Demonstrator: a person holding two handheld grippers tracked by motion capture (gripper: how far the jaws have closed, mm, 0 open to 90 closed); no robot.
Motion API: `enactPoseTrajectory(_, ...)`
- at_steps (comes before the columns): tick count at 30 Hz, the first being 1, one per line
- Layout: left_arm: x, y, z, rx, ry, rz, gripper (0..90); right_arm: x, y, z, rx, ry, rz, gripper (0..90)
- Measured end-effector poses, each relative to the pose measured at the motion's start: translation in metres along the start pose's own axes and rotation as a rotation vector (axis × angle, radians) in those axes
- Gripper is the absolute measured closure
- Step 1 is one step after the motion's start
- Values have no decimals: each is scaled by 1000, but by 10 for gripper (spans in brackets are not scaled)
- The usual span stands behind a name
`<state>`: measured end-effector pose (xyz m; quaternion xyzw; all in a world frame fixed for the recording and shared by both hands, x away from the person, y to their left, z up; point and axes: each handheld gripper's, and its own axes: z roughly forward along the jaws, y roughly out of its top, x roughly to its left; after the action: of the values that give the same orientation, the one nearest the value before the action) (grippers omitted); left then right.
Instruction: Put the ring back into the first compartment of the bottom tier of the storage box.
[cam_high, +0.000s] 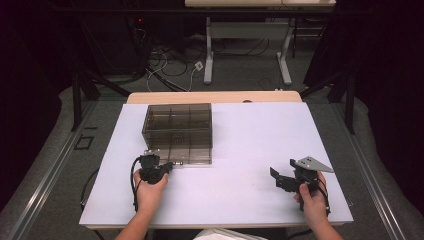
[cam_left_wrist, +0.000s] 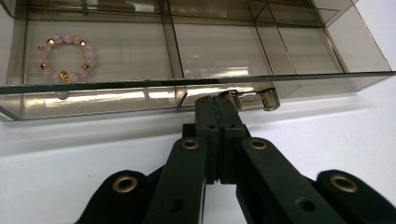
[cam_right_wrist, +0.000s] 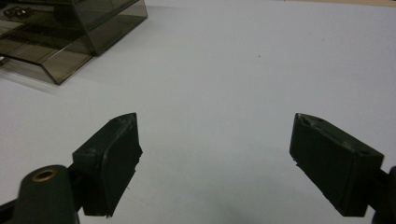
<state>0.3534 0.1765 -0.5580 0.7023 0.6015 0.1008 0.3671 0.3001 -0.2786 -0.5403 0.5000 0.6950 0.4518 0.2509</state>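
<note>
Left tool (cam_left_wrist: 219, 109): jaws closed on the small clear handle (cam_left_wrist: 254, 99) of the smoky transparent plastic drawer box (cam_high: 178, 131) (drawer partly drawn out).
Right tool (cam_right_wrist: 215, 163): held wide open, nothing gripped, well apart over the white desk (cam_high: 250, 150).
Drawer contents: one pink bead bracelet (cam_left_wrist: 64, 58), counted in the left compartment.
Writing: none readable.

White work surface (cam_high: 260, 150) on a wooden table (cam_high: 215, 96). Grey carpet floor (cam_high: 240, 77) with loose cables (cam_high: 167, 65). Second desk frame (cam_high: 247, 47) behind (white legs). Dark surroundings.
</note>
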Motion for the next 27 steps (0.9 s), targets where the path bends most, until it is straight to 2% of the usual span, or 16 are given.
enactPoseTrajectory(16,0,7,4,6,2,-7,900,0,0,0,0,0,-2,156)
enactPoseTrajectory(27,1,12,8,-8,7,-21,900,0,0,0,4,-2,-4,156)
